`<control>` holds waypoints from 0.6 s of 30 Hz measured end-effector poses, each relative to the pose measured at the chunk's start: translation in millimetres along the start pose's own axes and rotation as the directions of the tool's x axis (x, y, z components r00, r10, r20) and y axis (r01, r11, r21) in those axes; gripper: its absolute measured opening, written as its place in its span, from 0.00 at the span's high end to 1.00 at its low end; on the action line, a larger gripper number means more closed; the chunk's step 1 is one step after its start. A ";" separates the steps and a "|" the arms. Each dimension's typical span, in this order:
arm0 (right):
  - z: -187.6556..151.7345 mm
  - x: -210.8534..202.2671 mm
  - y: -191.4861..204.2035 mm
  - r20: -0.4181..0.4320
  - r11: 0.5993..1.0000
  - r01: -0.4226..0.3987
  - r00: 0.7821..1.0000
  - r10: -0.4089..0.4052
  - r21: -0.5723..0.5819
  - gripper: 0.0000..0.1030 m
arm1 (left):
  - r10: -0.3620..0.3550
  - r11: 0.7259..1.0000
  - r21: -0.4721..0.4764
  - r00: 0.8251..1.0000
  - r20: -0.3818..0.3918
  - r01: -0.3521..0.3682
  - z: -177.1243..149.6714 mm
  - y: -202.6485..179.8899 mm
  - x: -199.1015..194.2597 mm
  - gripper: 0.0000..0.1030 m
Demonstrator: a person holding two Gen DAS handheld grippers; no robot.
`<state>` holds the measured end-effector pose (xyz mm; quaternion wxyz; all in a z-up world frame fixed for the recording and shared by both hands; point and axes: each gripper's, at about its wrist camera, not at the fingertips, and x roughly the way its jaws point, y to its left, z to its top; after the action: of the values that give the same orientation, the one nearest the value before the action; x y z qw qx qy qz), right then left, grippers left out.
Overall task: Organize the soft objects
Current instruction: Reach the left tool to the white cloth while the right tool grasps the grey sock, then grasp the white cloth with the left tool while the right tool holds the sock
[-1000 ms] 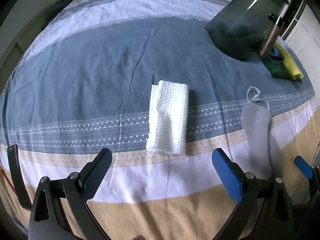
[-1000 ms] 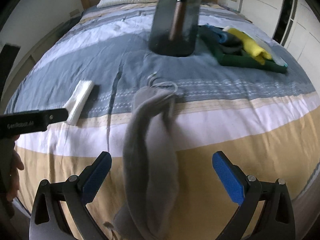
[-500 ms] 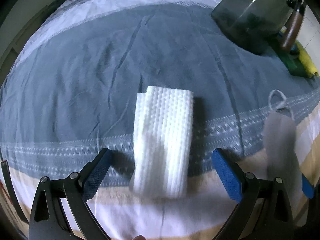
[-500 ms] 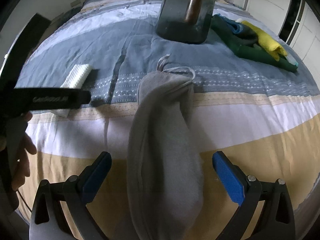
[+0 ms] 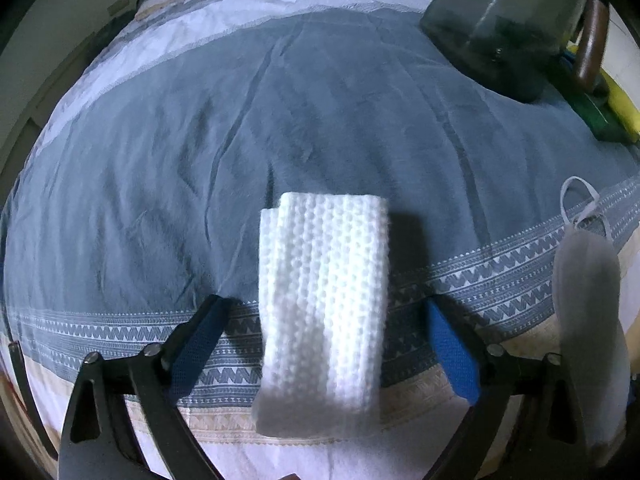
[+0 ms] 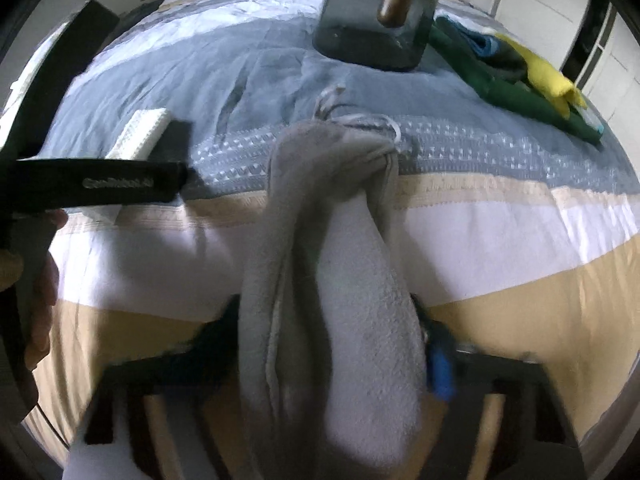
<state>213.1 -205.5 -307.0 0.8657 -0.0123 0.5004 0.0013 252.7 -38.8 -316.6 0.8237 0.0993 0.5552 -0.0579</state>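
The folded white waffle-weave cloth (image 5: 324, 304) lies on the striped blue, white and tan bedspread (image 5: 280, 120), directly between the fingers of the left claw (image 5: 326, 354), its long axis running along the claw's pointing line. That claw is closing but its pads are not yet touching the cloth. Beside the white cloth, the long grey fleece drawstring pouch (image 6: 332, 300) lies lengthwise between the closing, blurred right claw (image 6: 332, 344); contact there looks near but I cannot tell.
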 end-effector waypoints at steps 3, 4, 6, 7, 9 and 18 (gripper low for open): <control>3.1 -1.7 -3.4 0.003 1.000 -0.012 1.000 0.012 -0.013 0.76 | -0.008 1.000 0.027 1.000 0.014 0.007 -5.7 -9.6 -8.0 0.39; 4.9 -3.0 -3.5 0.003 1.000 -0.014 1.000 0.014 -0.014 0.79 | -0.015 0.999 0.037 1.000 0.017 0.014 -4.8 -13.5 -10.5 0.53; 8.0 -3.6 -6.4 0.002 0.999 -0.033 0.999 0.033 -0.009 0.83 | -0.027 0.998 0.054 1.000 0.016 0.026 -3.9 -20.8 -14.3 0.77; 8.8 -4.7 -7.1 0.005 0.999 -0.036 0.999 0.036 -0.011 0.84 | -0.025 0.998 0.062 1.000 0.013 0.024 -3.0 -24.4 -16.4 0.86; 10.9 -8.2 -10.6 0.012 0.999 -0.046 0.999 0.046 -0.012 0.85 | -0.017 0.998 0.062 1.000 0.015 0.016 -2.8 -28.7 -19.3 0.87; 17.8 -27.0 -21.9 0.051 0.998 -0.063 0.997 0.064 -0.029 0.86 | -0.033 0.999 0.000 0.999 0.013 0.033 6.6 -10.3 -26.2 0.89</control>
<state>215.4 -226.8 -274.3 0.8777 -0.0081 0.4778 0.0361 246.7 -50.7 -290.9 0.8263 0.0897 0.5513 -0.0723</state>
